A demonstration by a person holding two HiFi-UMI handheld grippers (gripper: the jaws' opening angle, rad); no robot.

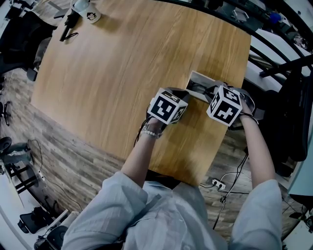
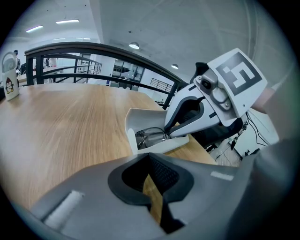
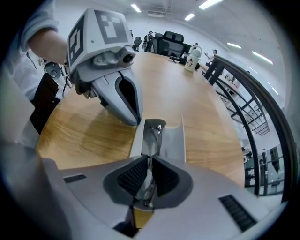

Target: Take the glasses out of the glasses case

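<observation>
A white glasses case (image 1: 197,78) is seen lying open on the wooden tabletop (image 1: 122,73), close to its right edge in the head view, with the lid tilted up behind the tray. The glasses (image 3: 151,138) are seen inside the tray, folded and standing on edge.

The right gripper (image 3: 149,173) is pointed steeply down into the case. Its ribbed jaws are closed on the glasses, with a lens and its thin frame pinched between the pads. The left gripper (image 3: 133,118) is held just beside the left rim of the case, its tip at the tray's edge. Its jaws are drawn together with nothing between them; only a sliver of tabletop is seen through the gap.

Black-and-white square markers are carried on the cube of each gripper. At the far end of the tabletop a white mug (image 1: 91,13) is seen, printed with a small cartoon figure whose details cannot be made out.
</observation>
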